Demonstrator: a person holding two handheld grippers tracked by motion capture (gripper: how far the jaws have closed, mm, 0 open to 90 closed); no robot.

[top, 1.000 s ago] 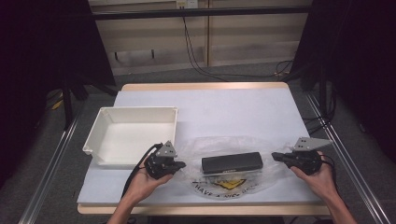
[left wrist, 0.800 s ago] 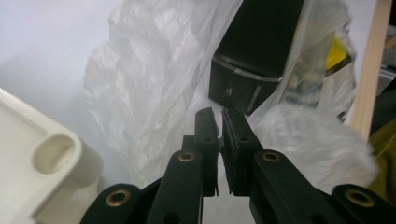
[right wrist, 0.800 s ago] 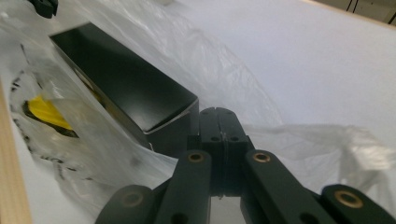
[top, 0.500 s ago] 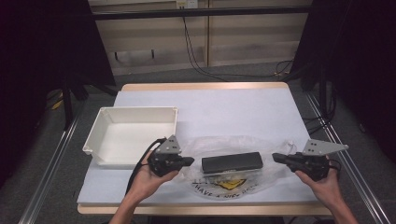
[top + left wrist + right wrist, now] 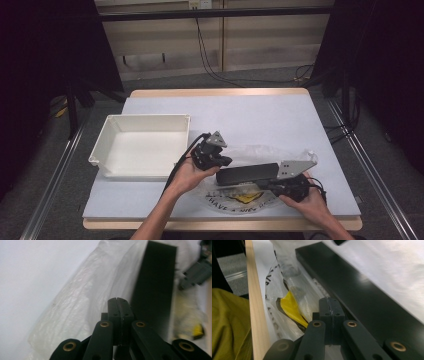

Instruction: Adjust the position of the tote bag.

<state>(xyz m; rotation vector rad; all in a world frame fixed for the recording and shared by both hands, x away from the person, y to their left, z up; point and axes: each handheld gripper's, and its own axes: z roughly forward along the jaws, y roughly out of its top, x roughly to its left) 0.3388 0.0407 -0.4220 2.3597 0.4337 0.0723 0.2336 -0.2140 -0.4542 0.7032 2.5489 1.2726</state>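
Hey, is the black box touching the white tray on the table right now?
Apart. In the high view, the black box lies on the clear plastic bag, with a strip of bare table between it and the white tray.

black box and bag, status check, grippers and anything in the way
Left gripper and right gripper both shut, empty, at either end of the black box. Box lies on the clear bag. White tray off to the left, nothing blocking.
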